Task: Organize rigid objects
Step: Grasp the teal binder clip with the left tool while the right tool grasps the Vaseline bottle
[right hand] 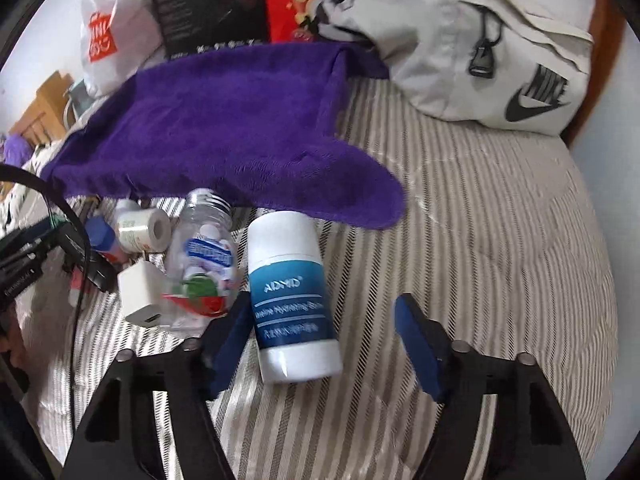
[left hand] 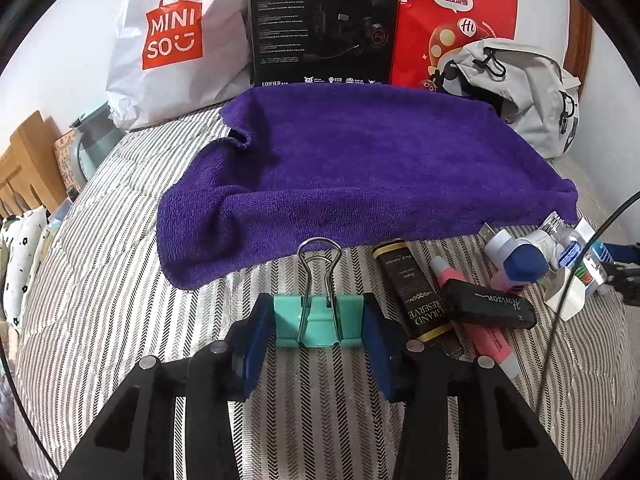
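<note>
Left wrist view: the left gripper [left hand: 318,326] has its blue-padded jaws clamped on a mint-green binder clip with silver wire handles [left hand: 319,320], one pad against each end of the clip's body, just above the grey-and-white striped bedspread [left hand: 120,280]. Straight ahead lies a rumpled purple terry towel [left hand: 352,176]. To the right sits a cluster: a black-and-gold slim box marked "Grand Reserve" [left hand: 412,292], a black rectangular case [left hand: 488,304] lying across a pink tube [left hand: 480,320], and a blue-capped item [left hand: 524,262] (label unreadable).

Right wrist view: the right gripper [right hand: 320,328] is spread wide, holding nothing. A white cylindrical bottle with a blue label [right hand: 292,296] lies on its side between the pads, touching the left one and apart from the right. Left of it, a clear plastic bottle [right hand: 204,248] and a white square charger plug [right hand: 138,294]. A pale grey backpack [right hand: 460,48] rests beyond.
</note>
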### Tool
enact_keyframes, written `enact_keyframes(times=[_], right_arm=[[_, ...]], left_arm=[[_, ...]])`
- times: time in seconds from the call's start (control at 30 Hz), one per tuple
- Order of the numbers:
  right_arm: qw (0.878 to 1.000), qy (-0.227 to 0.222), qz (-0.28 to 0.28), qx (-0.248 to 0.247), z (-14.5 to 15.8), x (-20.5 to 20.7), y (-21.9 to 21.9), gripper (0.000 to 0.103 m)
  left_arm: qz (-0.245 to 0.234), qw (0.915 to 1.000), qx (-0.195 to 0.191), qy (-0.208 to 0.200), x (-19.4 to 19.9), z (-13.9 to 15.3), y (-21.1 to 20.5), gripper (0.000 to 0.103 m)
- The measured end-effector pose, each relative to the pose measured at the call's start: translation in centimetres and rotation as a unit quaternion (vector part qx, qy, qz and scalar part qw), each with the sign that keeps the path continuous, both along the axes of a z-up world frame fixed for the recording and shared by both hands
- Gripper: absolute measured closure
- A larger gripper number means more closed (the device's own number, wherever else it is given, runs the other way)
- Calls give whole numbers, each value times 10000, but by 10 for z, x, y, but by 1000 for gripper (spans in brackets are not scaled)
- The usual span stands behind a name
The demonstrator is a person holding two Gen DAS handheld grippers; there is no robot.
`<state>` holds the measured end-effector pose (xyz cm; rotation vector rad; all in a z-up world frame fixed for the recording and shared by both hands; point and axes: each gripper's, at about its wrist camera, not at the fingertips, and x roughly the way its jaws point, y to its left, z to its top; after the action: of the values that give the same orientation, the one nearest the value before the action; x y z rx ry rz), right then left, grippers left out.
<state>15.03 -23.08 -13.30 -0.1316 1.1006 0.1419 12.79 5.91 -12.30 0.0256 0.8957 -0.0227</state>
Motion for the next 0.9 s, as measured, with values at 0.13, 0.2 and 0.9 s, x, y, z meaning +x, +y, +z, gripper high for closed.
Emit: enact_keyframes(times=[0.13,0.2,0.9], right_arm=[[9999,-74,99,99,0,1,-3,47],[9998,-31,164,141,3,-3,-5,64],[9978,65,132,646,17,-19,-24,67]], left_arm=[[-1,10000,17,-24,-1,0,0,61],[0,10000,17,-28,-1,0,-1,61],[96,9993,-307,179,-7,6,15,64]])
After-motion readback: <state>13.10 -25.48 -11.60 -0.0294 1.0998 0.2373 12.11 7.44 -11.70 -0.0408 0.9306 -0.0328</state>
